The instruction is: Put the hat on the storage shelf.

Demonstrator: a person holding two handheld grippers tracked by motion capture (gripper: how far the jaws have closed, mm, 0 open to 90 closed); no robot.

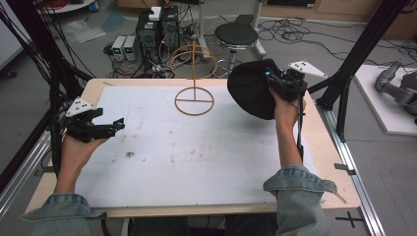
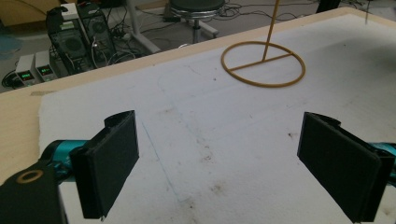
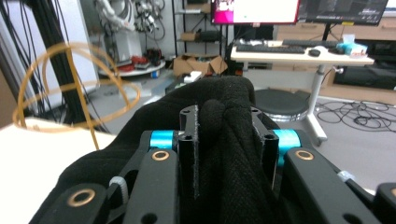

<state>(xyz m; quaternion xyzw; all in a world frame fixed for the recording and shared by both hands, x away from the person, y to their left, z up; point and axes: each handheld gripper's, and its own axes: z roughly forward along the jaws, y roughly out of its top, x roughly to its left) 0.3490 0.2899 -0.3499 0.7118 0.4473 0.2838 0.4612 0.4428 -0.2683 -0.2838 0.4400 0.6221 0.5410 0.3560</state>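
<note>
A black knitted hat hangs in the air over the table's far right, and my right gripper is shut on its edge. In the right gripper view the bunched black hat is pinched between the two jaws. A yellow wire stand with a round base, an upright rod and a ring on top stands at the far middle of the white mat. The left gripper is held at the table's left edge, open and empty. In the left gripper view its pads stand wide apart over the mat, the stand's base beyond.
A round black stool, computer cases and cables sit on the floor behind the table. Black frame posts rise at both sides. A grey robot arm lies on a white board at the right.
</note>
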